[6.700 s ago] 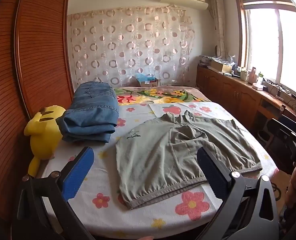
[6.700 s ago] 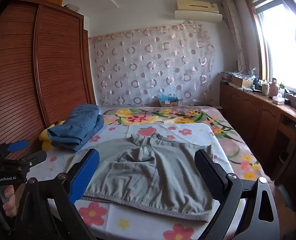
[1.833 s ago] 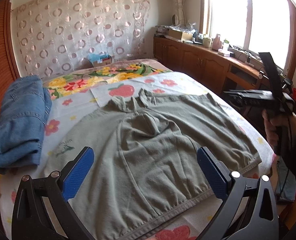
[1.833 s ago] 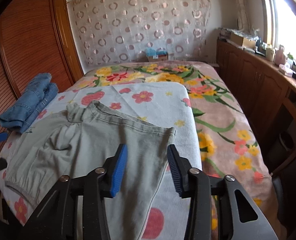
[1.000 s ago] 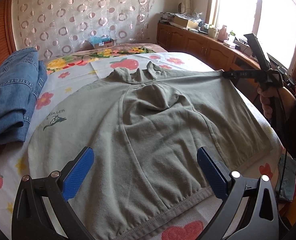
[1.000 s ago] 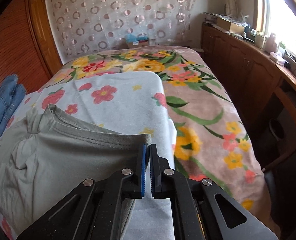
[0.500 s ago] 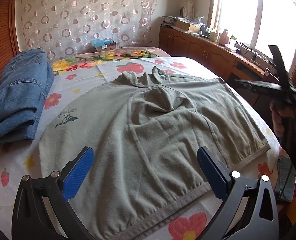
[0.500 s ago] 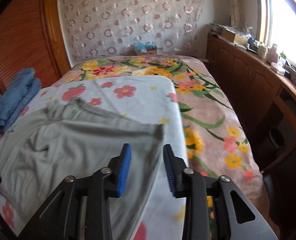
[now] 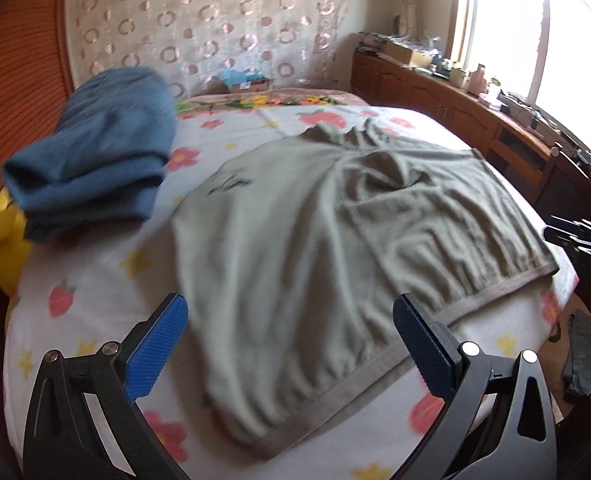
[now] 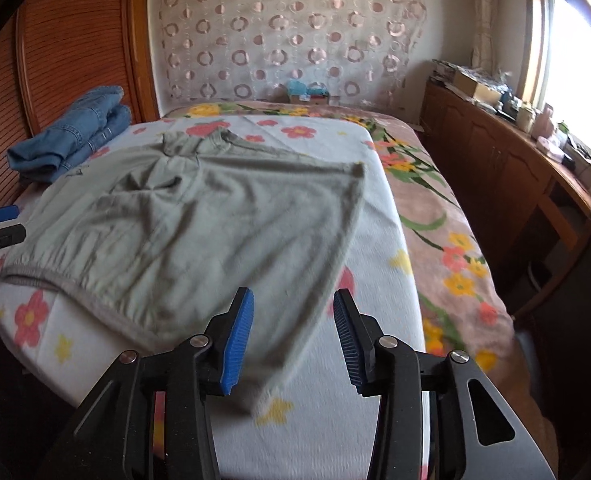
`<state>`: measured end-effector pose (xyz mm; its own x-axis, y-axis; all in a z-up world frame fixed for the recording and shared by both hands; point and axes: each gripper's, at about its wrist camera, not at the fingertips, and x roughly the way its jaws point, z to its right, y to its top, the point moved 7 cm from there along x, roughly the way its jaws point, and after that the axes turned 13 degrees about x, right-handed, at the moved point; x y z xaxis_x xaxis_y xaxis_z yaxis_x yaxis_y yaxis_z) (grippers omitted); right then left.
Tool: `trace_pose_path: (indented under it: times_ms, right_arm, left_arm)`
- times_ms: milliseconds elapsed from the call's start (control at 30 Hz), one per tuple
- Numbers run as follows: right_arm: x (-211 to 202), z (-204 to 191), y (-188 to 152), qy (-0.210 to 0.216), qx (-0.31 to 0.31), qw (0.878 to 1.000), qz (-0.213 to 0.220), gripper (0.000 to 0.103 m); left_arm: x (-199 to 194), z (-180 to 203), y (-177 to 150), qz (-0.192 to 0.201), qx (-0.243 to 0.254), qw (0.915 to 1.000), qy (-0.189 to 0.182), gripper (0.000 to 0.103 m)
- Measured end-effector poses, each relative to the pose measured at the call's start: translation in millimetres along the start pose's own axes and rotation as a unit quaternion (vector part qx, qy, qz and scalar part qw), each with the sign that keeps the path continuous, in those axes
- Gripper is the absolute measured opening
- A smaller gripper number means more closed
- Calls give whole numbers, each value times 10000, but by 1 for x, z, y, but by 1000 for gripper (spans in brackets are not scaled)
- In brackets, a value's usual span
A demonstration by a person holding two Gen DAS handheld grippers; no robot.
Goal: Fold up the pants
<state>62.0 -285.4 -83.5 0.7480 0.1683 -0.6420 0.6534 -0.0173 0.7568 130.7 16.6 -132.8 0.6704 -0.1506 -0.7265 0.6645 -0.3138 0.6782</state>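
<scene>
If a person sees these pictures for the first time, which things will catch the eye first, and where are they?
First comes the grey-green pants, spread flat across the middle of the flowered bed cover. Next is the folded blue jeans at the far left of the bed, lying partly on a yellow plush toy by the wooden wardrobe. In the foreground, the left gripper stands wide open and the right gripper is opening; neither holds cloth.
</scene>
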Motion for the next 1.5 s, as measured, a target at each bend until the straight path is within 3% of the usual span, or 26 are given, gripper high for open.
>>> trace_pose_path:
  times_ms: [167, 300, 367, 500, 867, 1133, 1267, 1500]
  right_arm:
    - [-33, -1, -24, 183, 192, 9995, -169, 43]
    - [-37, 2, -18, 300, 131, 9990, -291, 43]
    - [-34, 5, -13, 294, 25, 9989, -351, 27]
    - [-32, 4, -9, 302, -190, 9985, -417, 15]
    - [-21, -2, 9, 234, 13, 9994, -245, 15]
    - [-16, -23, 27, 451, 254, 9986, 110, 18]
    - [-12, -37, 25, 556, 168, 9982, 158, 19]
    - [-5, -41, 19, 593, 130, 9981, 84, 19]
  left_arm:
    - [1, -16, -25, -192, -176, 9996, 126, 103]
    - [0, -25, -40, -291, -288, 9990, 185, 103]
    - [-2, -29, -45, -310, -348, 9987, 198, 103]
    - [-6, -34, -52, -330, -416, 9983, 235, 103]
    - [-15, -35, -61, -321, -530, 9980, 147, 99]
    - [-21, -26, -61, -162, -520, 9985, -14, 84]
    - [-24, -21, -60, -94, -462, 9988, -114, 67]
    - [-23, -14, -57, -21, -378, 9991, -169, 45]
